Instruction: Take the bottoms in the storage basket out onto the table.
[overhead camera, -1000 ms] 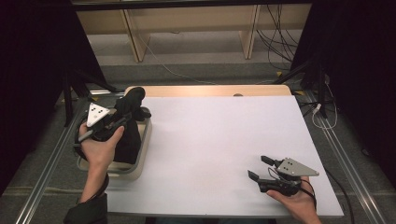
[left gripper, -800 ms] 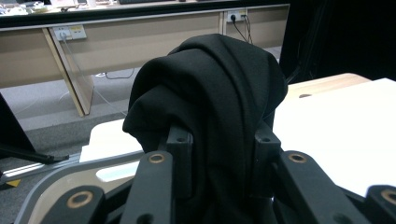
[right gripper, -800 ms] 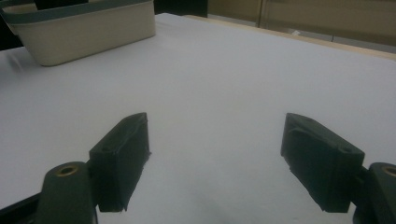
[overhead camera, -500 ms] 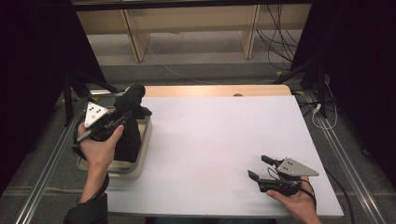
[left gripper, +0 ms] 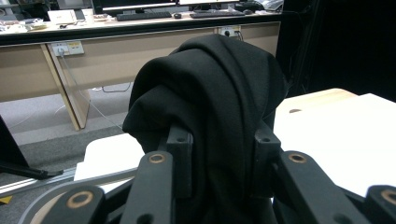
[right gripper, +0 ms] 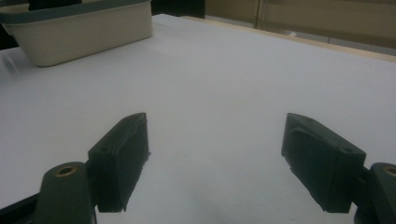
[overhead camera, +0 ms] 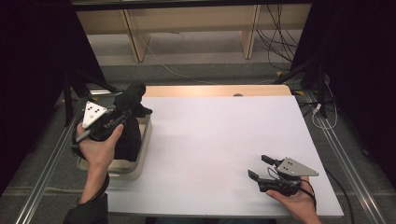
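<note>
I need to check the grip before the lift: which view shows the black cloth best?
The left gripper view: the black cloth bunches close up, pinched between the left claw jaws. The high view shows the cloth as a small dark heap over the beige bin. The right gripper view gives just a dark sliver above the bin rim.

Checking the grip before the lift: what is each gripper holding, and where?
The left gripper is shut on the black cloth, pinching a bunched fold near its top, above the tub. The right gripper is open, holding nothing.
</note>
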